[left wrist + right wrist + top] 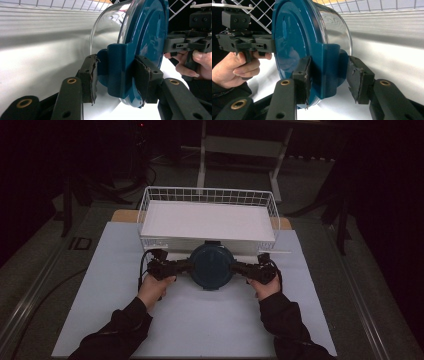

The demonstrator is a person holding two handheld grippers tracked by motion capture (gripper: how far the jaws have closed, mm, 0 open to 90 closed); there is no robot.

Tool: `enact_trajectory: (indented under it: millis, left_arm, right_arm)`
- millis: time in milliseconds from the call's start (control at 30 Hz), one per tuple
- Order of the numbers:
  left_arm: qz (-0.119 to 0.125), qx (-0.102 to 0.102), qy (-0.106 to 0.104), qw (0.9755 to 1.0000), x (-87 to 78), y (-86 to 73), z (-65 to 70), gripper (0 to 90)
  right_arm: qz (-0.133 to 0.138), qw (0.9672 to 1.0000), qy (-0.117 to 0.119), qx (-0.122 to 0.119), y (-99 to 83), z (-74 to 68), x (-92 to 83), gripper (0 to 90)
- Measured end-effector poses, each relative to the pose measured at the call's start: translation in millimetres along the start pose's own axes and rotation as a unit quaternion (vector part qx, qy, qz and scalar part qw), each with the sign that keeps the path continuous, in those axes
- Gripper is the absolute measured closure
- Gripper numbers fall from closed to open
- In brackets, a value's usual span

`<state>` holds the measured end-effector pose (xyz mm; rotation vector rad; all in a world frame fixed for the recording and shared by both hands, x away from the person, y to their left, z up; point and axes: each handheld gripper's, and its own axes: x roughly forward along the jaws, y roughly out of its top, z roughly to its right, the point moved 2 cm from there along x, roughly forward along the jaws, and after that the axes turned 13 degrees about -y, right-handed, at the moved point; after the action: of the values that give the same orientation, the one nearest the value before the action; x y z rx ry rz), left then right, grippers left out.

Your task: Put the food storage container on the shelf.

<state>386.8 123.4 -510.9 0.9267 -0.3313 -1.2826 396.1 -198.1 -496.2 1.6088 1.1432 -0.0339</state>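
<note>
A round glass container with a dark teal lid (211,265) sits at the centre of the white table (200,320), just in front of the white wire basket (150,200), whose white liner (207,220) is bare. The basket stands at the far edge of the table; the container is close against its near wall, though contact cannot be judged.

The left gripper (172,267) comes in from the container's left side, held in the person's left hand (152,289). In the left gripper view its jaws are nearly closed on the lid's side latch tab (120,70): the right-hand pad (141,77) presses against the tab, and the other pad (91,75) sits against the tab's far side. The clear glass body (105,27) shows behind the lid.

The right gripper (245,268) comes in from the opposite side, held in the right hand (265,287). In the right gripper view its jaws straddle the opposite latch tab (329,70). One pad (303,75) touches the lid's face; the other pad (357,77) stands just off the tab with a visible gap, so the grip is not fully closed.

Each gripper view shows the other gripper and hand beyond the lid. Both forearms wear dark sleeves (122,330).
</note>
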Motion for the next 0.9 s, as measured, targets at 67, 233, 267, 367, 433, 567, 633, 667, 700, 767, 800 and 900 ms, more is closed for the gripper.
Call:
enact_trajectory:
  millis: [67,233,267,367,433,567,633,667,700,767,800,900]
  left_arm:
    - [0.000,0.004,-0.001,1.0000,2.0,0.1,-4.0,55.1]
    - [0.004,-0.008,-0.001,1.0000,7.6,-0.5,-8.4,54.9]
    - [0.007,-0.008,-0.005,0.9999,8.1,-0.1,-10.9,54.9]
    - [0.009,-0.012,-0.009,0.9999,8.4,0.7,-10.7,54.8]
    - [0.010,-0.014,-0.010,0.9998,8.9,1.5,-11.4,54.7]
    - [0.008,-0.021,-0.004,0.9997,14.0,1.4,-10.5,50.8]
    - [0.004,-0.036,-0.015,0.9992,15.2,0.1,-16.4,50.2]
    - [0.011,-0.022,-0.017,0.9996,14.5,-3.2,-19.5,50.2]
    - [0.016,-0.024,-0.015,0.9995,14.6,-4.0,-19.2,49.1]
    - [0.018,-0.022,-0.013,0.9995,14.7,-3.8,-19.5,48.3]
    - [0.022,-0.024,-0.010,0.9994,15.1,-2.4,-20.2,47.8]
    - [0.029,-0.013,0.002,0.9995,15.7,0.1,-20.1,46.5]
  right_arm:
    - [0.000,1.0000,-0.004,-0.004,1.3,1.3,1.5,56.0]
    - [0.002,1.0000,-0.008,-0.002,1.5,6.3,4.6,55.9]
    - [0.005,1.0000,-0.007,0.004,1.2,8.7,5.8,55.9]
    - [0.008,0.9999,-0.004,0.008,1.6,9.5,5.9,55.8]
    - [0.011,0.9999,-0.005,0.006,2.1,10.2,6.5,55.4]
    - [0.002,0.9993,-0.035,-0.012,1.7,10.4,8.4,58.2]
    - [0.002,0.9989,-0.045,-0.013,1.5,10.6,8.9,57.6]
    - [0.002,0.9992,-0.040,-0.005,1.6,12.0,9.7,57.3]
    - [0.008,0.9991,-0.041,0.001,1.6,12.4,11.0,56.9]
    - [0.013,0.9991,-0.042,0.003,1.4,13.1,12.0,56.1]
    - [0.015,0.9990,-0.042,0.006,1.5,13.3,12.6,55.7]
    - [0.019,0.9986,-0.048,0.013,2.0,13.4,14.3,54.5]
